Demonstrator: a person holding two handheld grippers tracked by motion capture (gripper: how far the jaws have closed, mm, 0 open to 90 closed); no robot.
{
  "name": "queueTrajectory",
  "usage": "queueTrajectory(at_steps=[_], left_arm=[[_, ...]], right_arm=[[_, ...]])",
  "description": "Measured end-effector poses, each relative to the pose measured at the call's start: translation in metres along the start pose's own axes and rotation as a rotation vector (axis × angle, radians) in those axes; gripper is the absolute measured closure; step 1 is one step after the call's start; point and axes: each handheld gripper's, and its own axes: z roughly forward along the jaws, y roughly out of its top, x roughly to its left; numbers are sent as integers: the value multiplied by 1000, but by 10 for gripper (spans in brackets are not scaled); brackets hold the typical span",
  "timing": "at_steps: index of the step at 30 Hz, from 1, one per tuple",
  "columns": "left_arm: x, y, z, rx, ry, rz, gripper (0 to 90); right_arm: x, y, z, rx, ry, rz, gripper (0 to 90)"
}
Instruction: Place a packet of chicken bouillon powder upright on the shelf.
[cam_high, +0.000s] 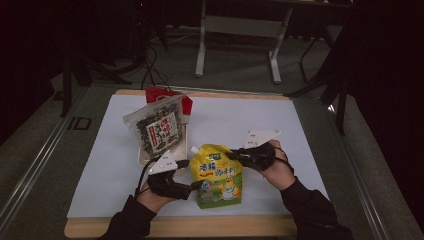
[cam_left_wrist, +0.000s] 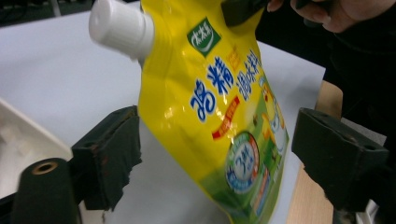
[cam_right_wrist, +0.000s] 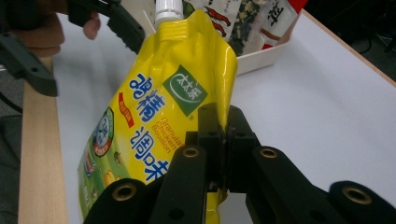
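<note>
In the high view a yellow spouted pouch (cam_high: 218, 175) sits low in the centre of the frame, above the white table mat (cam_high: 300, 135), its white cap (cam_high: 194, 149) pointing to the upper left. The right gripper (cam_high: 234, 155), just right of centre, is clamped on the pouch's upper right edge; the right gripper view shows its two black jaws pressed together with the yellow film pinched between them in the lower middle of that frame. The left gripper (cam_high: 199, 185) lies at the pouch's lower left side. In the left gripper view its jaws stand apart, one at the lower left and one at the right, with the pouch (cam_left_wrist: 219, 107) hanging between them; neither pad presses on it and a gap shows at each side. Just up and left of the pouch in the high view stands a white tray (cam_high: 145, 157) holding a clear seaweed snack bag (cam_high: 157, 127), and a red packet (cam_high: 162, 94) rises behind it near the mat's far edge. The tray's near corner lies close to the cap and to the left gripper's grey plate, crowding the pouch's upper left side. In the right gripper view the tray (cam_right_wrist: 266, 53) and its packets fill the top centre, right behind the pouch's spout. The wooden table edge (cam_high: 200, 227) runs along the bottom of the high view.
</note>
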Motion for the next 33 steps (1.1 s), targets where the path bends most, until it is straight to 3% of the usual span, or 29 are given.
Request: queueTrajectory(at_steps=[5,7,10,14,18,21,23,30,33], left_arm=[[5,5,3,11,23,-1,244],[7,7,5,19,11,4,312],[7,9,7,15,-10,26,495],[4,13,9,21,32,71,654],[3,16,6,20,13,67,777],[-1,19,6,33,4,88,891],[-3,21,6,45,12,115,900],[-4,22,3,36,-23,138,900],[-6,26,-1,27,-39,162,900]], right_arm=[[4,2,-4,-13,8,-8,876],[6,2,-5,-17,9,-11,876],[8,3,-7,-20,12,-14,875],[10,2,-11,-18,13,-17,874],[8,-2,-12,-19,14,-9,873],[9,-3,-13,-18,15,-5,873],[9,-4,-13,-17,12,-8,873],[10,-6,-18,-25,23,7,862],[10,-6,-22,-39,23,10,812]])
